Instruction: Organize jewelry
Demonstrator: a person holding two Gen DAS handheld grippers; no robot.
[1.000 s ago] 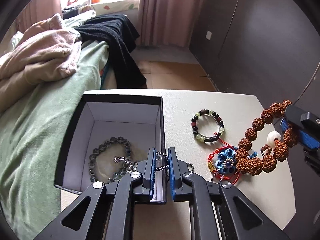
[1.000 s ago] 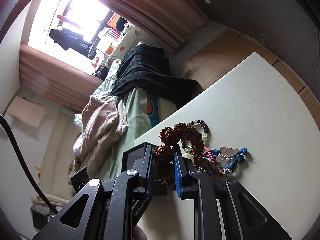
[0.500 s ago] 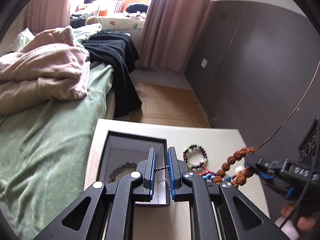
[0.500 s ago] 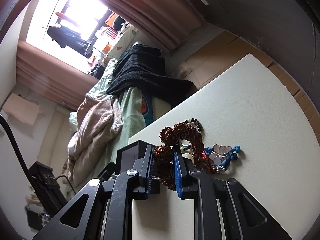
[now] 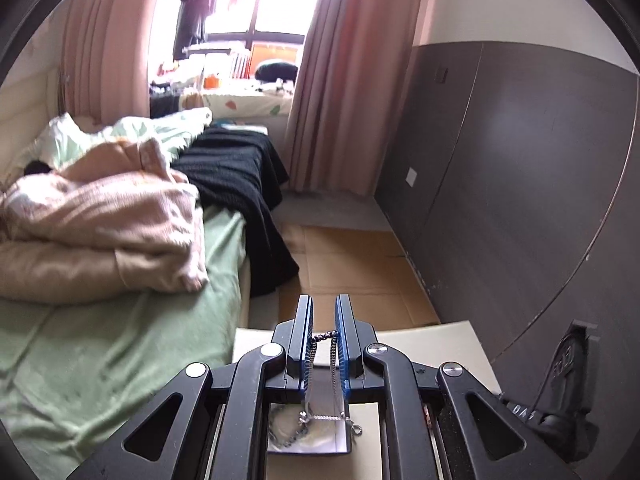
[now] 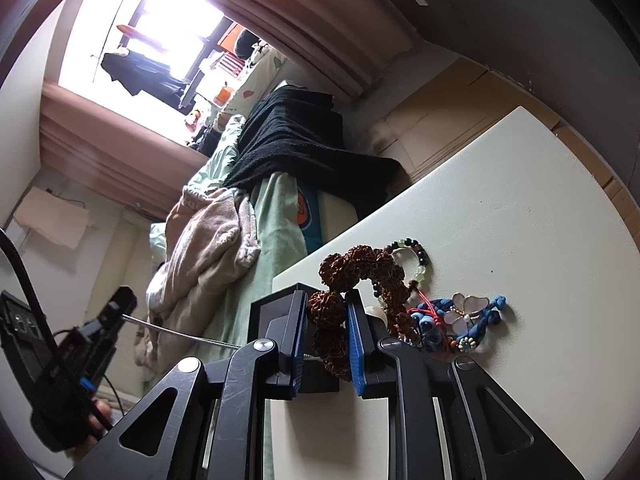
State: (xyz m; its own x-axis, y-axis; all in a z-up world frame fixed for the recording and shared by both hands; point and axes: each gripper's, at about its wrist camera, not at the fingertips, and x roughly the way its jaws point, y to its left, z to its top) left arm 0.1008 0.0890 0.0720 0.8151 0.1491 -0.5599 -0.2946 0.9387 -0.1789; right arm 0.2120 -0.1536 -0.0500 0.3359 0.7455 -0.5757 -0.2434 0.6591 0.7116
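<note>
My left gripper (image 5: 323, 334) is shut on a thin silver chain (image 5: 324, 336) and holds it high; the chain hangs down toward the open box (image 5: 344, 446) below, where a dark link bracelet (image 5: 280, 432) lies. My right gripper (image 6: 327, 312) is shut on a brown rudraksha bead bracelet (image 6: 362, 268), held just above the white table (image 6: 520, 208). A small glass-bead bracelet (image 6: 416, 258) and a blue cord ornament with a white flower (image 6: 464, 316) lie on the table to the right of it. The black box (image 6: 276, 300) shows behind the right fingers.
A bed with green sheet (image 5: 100, 340), pink blanket (image 5: 100, 220) and black cloth (image 5: 240, 184) lies left of the table. A dark wall (image 5: 520, 160) stands on the right. The left gripper's body (image 6: 60, 352) shows low left in the right wrist view.
My left gripper has risen well above the box, lifting the silver chain with it. My right gripper has stayed almost still with the brown bead bracelet.
</note>
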